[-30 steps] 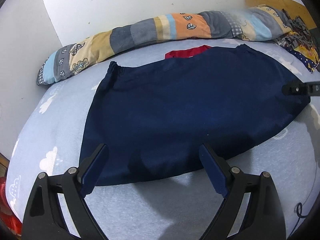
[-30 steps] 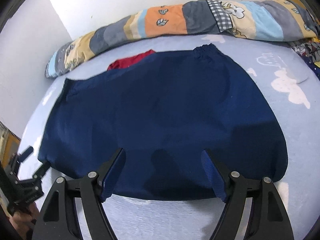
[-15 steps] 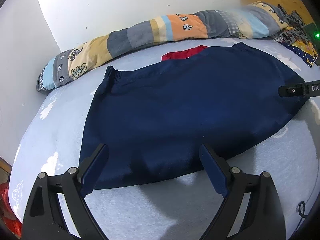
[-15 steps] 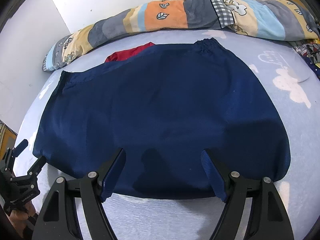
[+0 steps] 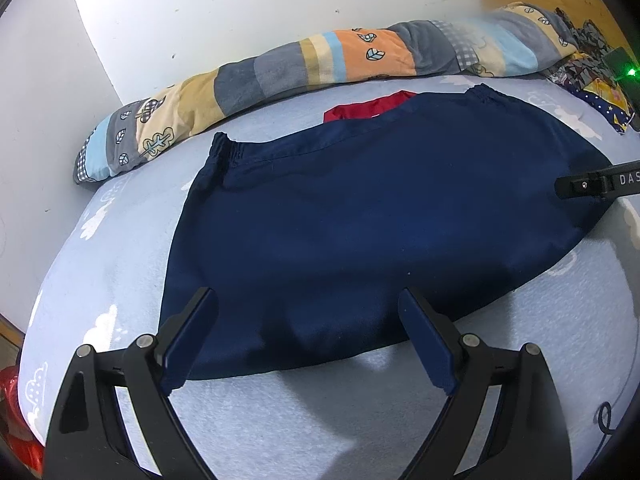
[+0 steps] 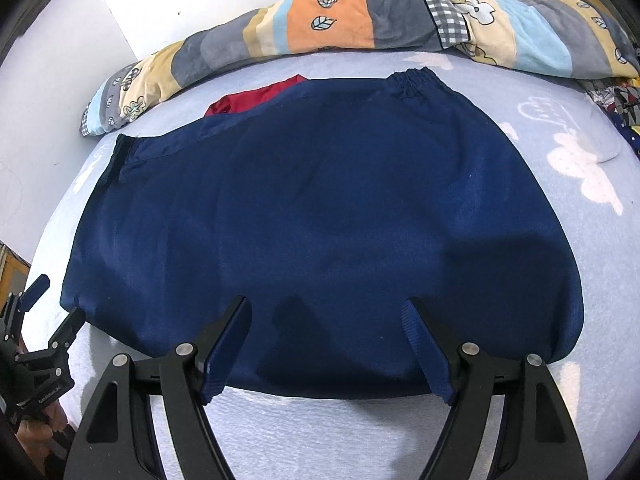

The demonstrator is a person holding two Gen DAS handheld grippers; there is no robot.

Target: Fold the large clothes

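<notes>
A large navy blue garment (image 5: 360, 232) with an elastic waistband lies spread flat on the bed; it also shows in the right wrist view (image 6: 320, 220). My left gripper (image 5: 308, 336) is open and empty, its fingertips over the garment's near edge at its left end. My right gripper (image 6: 328, 344) is open and empty over the near edge toward the right end. The right gripper's tip shows in the left wrist view (image 5: 592, 185). The left gripper shows at the left edge of the right wrist view (image 6: 36, 336).
A red cloth (image 5: 368, 106) peeks from under the garment's far edge. A long patchwork pillow (image 5: 320, 68) lies along the white wall. Patterned clothes (image 5: 592, 76) are piled at the far right. The bedsheet (image 5: 120, 264) is light blue with white clouds.
Both grippers have pulled back and risen slightly, so more of the garment and wall shows. The garment has not moved. Both stay open.
</notes>
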